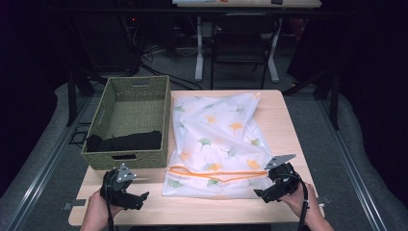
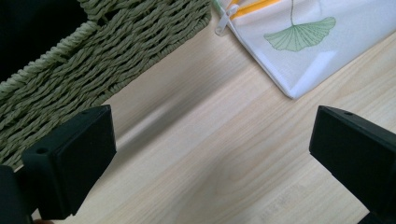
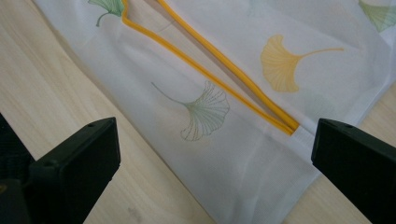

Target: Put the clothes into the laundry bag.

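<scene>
A white mesh bag (image 1: 216, 139) printed with green and orange ginkgo leaves lies flat on the wooden table (image 1: 284, 120). Its orange zipper (image 1: 216, 172) runs across the near end and stands partly open. My left gripper (image 1: 139, 198) hovers open over bare wood near the table's front left, just in front of the basket (image 2: 93, 51), with the bag's corner (image 2: 299, 46) and zipper pull (image 2: 224, 21) ahead of it. My right gripper (image 1: 262, 192) is open at the bag's near right corner (image 3: 224, 140), above the end of the orange zipper (image 3: 285, 123). Nothing is between either pair of jaws.
A woven green basket (image 1: 108, 103) stands at the table's left with a black garment (image 1: 127, 140) inside its near end. Beyond the table are a dark chair (image 1: 240, 43) and desk legs. Bare wood lies along the front edge.
</scene>
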Demonstrator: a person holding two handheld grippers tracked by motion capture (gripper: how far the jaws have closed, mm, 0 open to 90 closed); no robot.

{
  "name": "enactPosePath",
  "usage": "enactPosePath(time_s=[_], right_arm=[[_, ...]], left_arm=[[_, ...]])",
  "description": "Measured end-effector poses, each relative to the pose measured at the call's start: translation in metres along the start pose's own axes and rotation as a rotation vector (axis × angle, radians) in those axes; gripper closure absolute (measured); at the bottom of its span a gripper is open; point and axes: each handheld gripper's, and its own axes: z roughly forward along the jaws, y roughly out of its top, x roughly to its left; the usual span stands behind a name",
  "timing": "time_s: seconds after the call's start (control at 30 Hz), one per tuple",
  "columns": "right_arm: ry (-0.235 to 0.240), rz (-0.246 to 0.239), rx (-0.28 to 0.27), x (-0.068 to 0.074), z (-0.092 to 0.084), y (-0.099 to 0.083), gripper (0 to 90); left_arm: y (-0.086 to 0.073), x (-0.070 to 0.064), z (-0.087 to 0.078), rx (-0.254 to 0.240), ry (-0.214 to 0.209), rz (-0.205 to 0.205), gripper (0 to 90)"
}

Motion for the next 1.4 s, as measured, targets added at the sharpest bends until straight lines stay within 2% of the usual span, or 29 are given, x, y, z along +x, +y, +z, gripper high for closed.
enactPosePath(time_s=[0.13,0.37,0.47,1.07,1.1,1.4], right_arm=[[0.012,0.006,-0.018,-0.003,0.001,0.007,0.9],[0.025,-0.021,-0.026,-0.005,0.010,0.024,0.8],[0.027,-0.045,-0.026,-0.004,0.016,0.033,0.8],[0.061,-0.112,0.019,-0.002,0.055,0.073,1.5],[0.062,-0.112,0.021,-0.002,0.057,0.075,1.6],[0.067,-0.142,0.045,0.000,0.074,0.087,2.9]], left_arm=[[0.000,0.002,0.002,0.001,-0.011,-0.001,0.0],[0.001,0.004,0.004,0.004,-0.040,-0.005,0.0],[0.002,0.003,0.005,0.005,-0.037,0.001,0.0],[0.003,0.004,0.006,0.007,-0.047,0.008,0.0],[0.003,0.005,0.006,0.011,-0.057,0.010,0.0],[0.002,0.005,0.006,0.004,-0.054,0.008,0.0]])
